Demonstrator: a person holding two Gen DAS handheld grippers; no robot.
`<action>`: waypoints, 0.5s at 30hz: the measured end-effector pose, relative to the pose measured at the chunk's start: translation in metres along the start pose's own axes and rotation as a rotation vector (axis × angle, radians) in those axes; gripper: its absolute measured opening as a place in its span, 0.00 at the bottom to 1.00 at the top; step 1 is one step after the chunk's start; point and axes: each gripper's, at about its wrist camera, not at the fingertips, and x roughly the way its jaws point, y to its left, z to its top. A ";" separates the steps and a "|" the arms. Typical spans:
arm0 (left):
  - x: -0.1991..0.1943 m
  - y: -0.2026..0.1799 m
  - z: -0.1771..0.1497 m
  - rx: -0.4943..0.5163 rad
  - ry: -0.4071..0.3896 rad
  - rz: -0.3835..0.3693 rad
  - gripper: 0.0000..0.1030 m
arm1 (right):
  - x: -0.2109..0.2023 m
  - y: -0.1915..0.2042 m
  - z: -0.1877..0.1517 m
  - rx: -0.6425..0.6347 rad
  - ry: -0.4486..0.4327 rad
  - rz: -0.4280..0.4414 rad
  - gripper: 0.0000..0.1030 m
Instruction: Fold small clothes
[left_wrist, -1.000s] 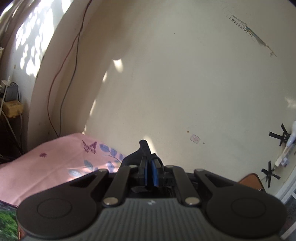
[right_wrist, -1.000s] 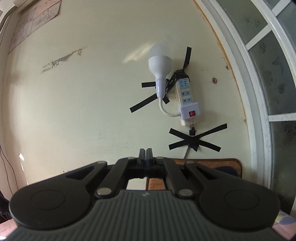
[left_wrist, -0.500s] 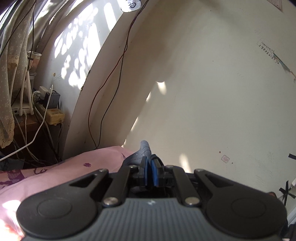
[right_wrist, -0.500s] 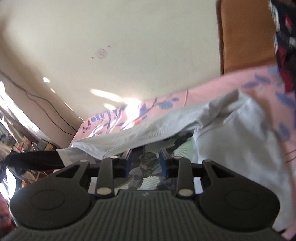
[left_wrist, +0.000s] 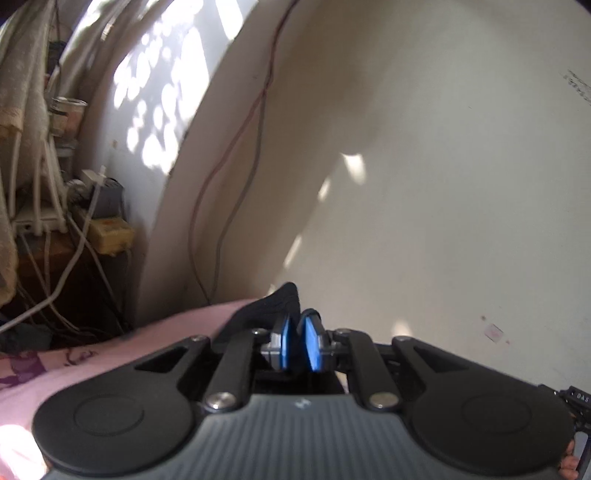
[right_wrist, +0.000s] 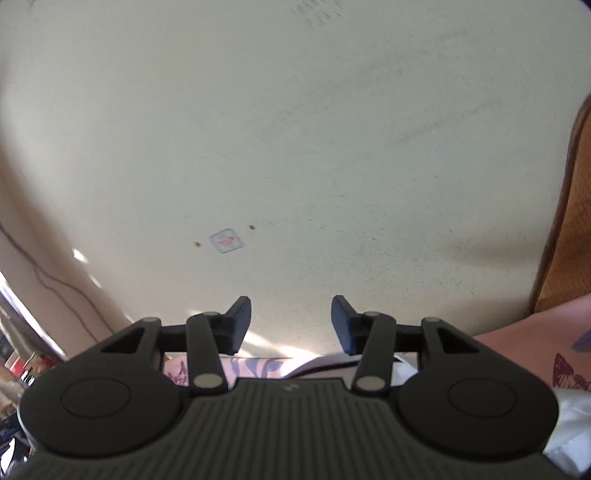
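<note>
Dark garment (left_wrist: 275, 306): between the left gripper (left_wrist: 300, 341) pads, jaws opening, over the pink sheet (left_wrist: 155, 339) edge. Right gripper (right_wrist: 291, 323): jaws spreading, nothing between them, white cloth (right_wrist: 325, 363) below.

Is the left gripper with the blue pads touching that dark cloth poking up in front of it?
Cannot tell. In the left wrist view the left gripper is opening, its blue pads slightly apart, and the dark cloth rises right behind them, hiding any contact or gap.
</note>
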 end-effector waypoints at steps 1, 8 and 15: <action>-0.001 -0.001 -0.010 0.030 0.007 -0.016 0.12 | -0.019 0.000 -0.008 -0.046 0.008 0.014 0.50; -0.014 -0.036 -0.092 0.188 0.203 -0.297 0.49 | -0.149 -0.028 -0.128 -0.439 0.067 -0.154 0.74; 0.018 -0.108 -0.188 0.330 0.461 -0.393 0.53 | -0.177 -0.069 -0.190 -0.389 0.184 -0.259 0.77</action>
